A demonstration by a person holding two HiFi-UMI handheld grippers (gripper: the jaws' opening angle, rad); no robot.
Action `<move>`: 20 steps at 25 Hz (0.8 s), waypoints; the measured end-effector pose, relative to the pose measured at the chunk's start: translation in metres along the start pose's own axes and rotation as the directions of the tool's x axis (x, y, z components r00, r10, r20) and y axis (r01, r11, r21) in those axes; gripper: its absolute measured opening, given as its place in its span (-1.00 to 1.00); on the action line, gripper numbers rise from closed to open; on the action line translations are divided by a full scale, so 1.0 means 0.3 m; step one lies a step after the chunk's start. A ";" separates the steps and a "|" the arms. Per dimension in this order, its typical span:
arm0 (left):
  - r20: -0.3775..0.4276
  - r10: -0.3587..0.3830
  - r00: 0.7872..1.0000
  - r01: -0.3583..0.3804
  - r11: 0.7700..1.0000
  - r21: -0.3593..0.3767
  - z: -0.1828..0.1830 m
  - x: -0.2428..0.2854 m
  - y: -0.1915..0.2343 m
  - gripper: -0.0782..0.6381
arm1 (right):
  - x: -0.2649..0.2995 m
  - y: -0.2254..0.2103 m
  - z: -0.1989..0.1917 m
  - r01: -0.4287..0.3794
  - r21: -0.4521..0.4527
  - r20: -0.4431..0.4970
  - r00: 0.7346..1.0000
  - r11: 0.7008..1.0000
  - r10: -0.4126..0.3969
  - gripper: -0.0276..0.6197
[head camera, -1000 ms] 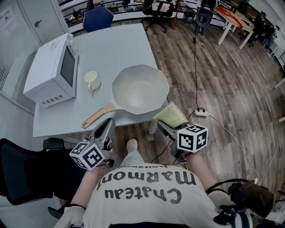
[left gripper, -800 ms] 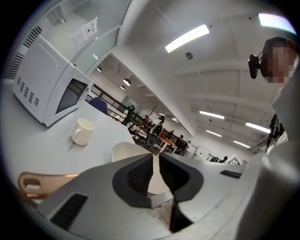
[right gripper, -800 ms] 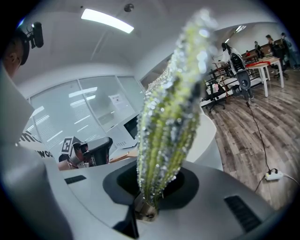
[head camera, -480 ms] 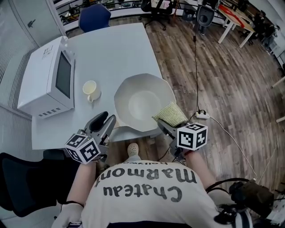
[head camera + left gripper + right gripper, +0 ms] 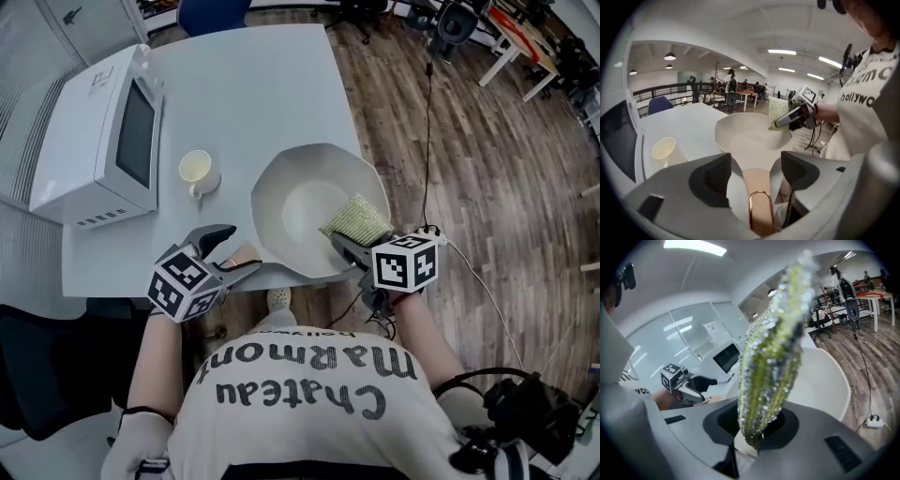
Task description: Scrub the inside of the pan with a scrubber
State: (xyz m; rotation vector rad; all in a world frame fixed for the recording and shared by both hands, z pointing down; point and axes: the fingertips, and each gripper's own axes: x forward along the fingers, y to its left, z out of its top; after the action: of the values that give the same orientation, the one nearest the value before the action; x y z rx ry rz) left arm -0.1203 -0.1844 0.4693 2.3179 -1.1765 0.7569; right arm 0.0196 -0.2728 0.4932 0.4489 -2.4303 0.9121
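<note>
Moved: left gripper (image 5: 236,251) has come forward from off the table's near edge to the pan handle (image 5: 246,254); the scrubber (image 5: 356,218) has gone from beside the rim to over the bowl.
Left gripper: jaws opening, spread wide. In the left gripper view the tan handle (image 5: 757,197) with its copper loop lies between the two dark pads, neither pressing on it.
Right gripper (image 5: 339,244): pinching the green-yellow scrubber by its lower edge. In the right gripper view the scrubber (image 5: 773,348) stands up edge-on out of the clamped jaws.
Pan (image 5: 281,211): white, on the near right corner of the table (image 5: 244,94), its bowl partly overhanging the edge, handle pointing back toward the person.
Scrubber position: over the pan's near right side – whether it touches the inside I cannot tell.
Also on the table: cup (image 5: 197,169) left of the pan, microwave (image 5: 94,131) farther left.
</note>
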 end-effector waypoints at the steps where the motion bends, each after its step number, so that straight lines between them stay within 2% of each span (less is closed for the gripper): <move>1: -0.053 0.008 0.999 -0.006 0.999 0.045 -0.021 0.010 -0.003 0.14 | 0.014 0.004 0.000 -0.004 -0.039 -0.041 0.999 0.999 0.002 -0.75; 4: -0.195 0.019 0.981 0.008 0.991 0.137 -0.094 0.034 -0.015 0.14 | 0.043 0.033 0.010 -0.028 -0.190 -0.124 0.992 0.981 0.004 -0.75; 8: -0.263 -0.004 0.965 0.048 0.985 0.163 -0.122 0.070 -0.028 0.15 | 0.102 0.084 0.002 -0.124 -0.286 -0.239 0.970 0.950 0.055 -0.75; 11: -0.329 0.016 0.944 0.066 0.969 0.236 -0.146 0.101 -0.031 0.15 | 0.160 0.107 -0.008 -0.170 -0.351 -0.298 0.952 0.921 0.062 -0.75; 14: -0.360 0.021 0.933 0.087 0.956 0.281 -0.160 0.129 -0.035 0.15 | 0.218 0.117 -0.028 -0.204 -0.430 -0.376 0.926 0.880 0.032 -0.75; 17: -0.390 0.014 0.921 0.108 0.951 0.290 -0.183 0.144 -0.029 0.16 | 0.275 0.132 -0.050 -0.239 -0.491 -0.434 0.901 0.838 0.002 -0.75; 18: -0.401 0.010 0.916 0.116 0.950 0.291 -0.190 0.148 -0.028 0.10 | 0.291 0.136 -0.059 -0.251 -0.510 -0.453 0.892 0.823 -0.009 -0.75; 20: -0.412 0.007 0.911 0.127 0.946 0.297 -0.193 0.154 -0.024 0.09 | 0.322 0.141 -0.073 -0.270 -0.560 -0.477 0.878 0.783 -0.039 -0.75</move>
State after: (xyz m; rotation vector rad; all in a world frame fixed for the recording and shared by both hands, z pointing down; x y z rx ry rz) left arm -0.1076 -0.1734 0.5418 2.2646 -0.8367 1.4178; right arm -0.0716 -0.2395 0.5396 -0.1635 -2.1385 0.1781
